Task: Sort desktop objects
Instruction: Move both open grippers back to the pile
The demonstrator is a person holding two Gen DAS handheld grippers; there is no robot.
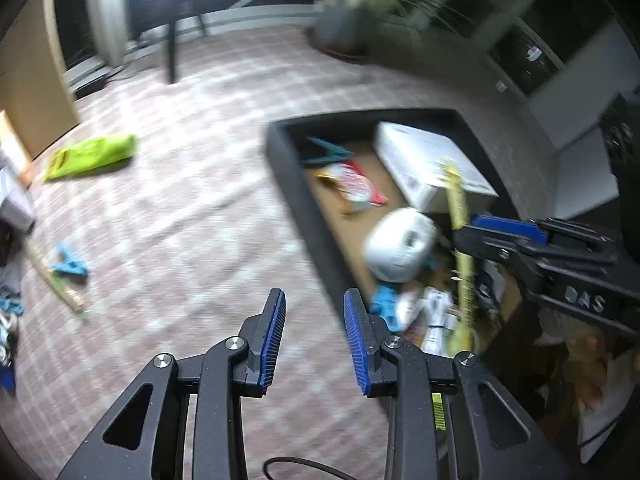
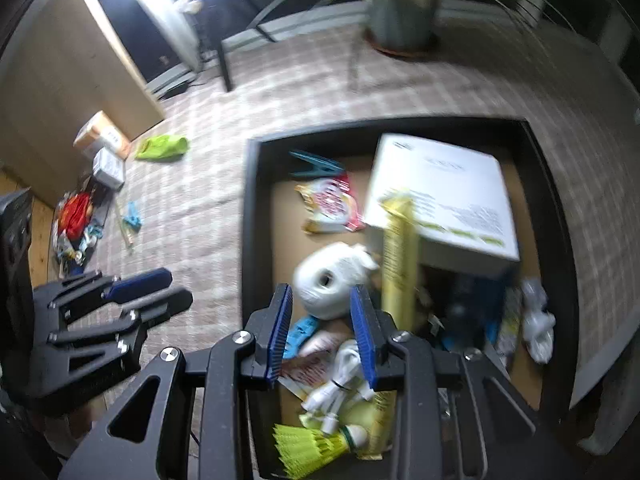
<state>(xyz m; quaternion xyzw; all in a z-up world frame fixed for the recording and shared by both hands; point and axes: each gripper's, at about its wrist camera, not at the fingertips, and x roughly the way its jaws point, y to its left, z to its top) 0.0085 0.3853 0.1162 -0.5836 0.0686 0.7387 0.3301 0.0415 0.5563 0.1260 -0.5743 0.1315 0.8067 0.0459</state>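
Right wrist shows our right claw (image 2: pixel 322 334) part-open and empty above the black tray (image 2: pixel 250 216); left claw (image 1: pixel 314 338) likewise empty beside it; we should steer toward the green packet (image 1: pixel 90 156) ahead-left.

Woven checked cloth (image 2: pixel 200 200) covers the counter; the tray (image 2: pixel 250 240) has matt black walls and a cardboard-brown floor; the shuttlecock (image 2: pixel 308 446) is plastic.

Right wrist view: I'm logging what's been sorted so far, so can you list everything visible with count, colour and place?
Tray: one, black, on checked cloth.
Box: one, white, tray's far right.
Clothespin: one, teal, tray's far left.
Snack packet: one, red-white, beside box.
Roll: one, white, tray centre.
Shuttlecock: one, yellow-green, tray's near edge.
Cable: one, white, near shuttlecock.
Pouch: one, green, on cloth.
Left gripper: empty.
Right gripper: open, empty.
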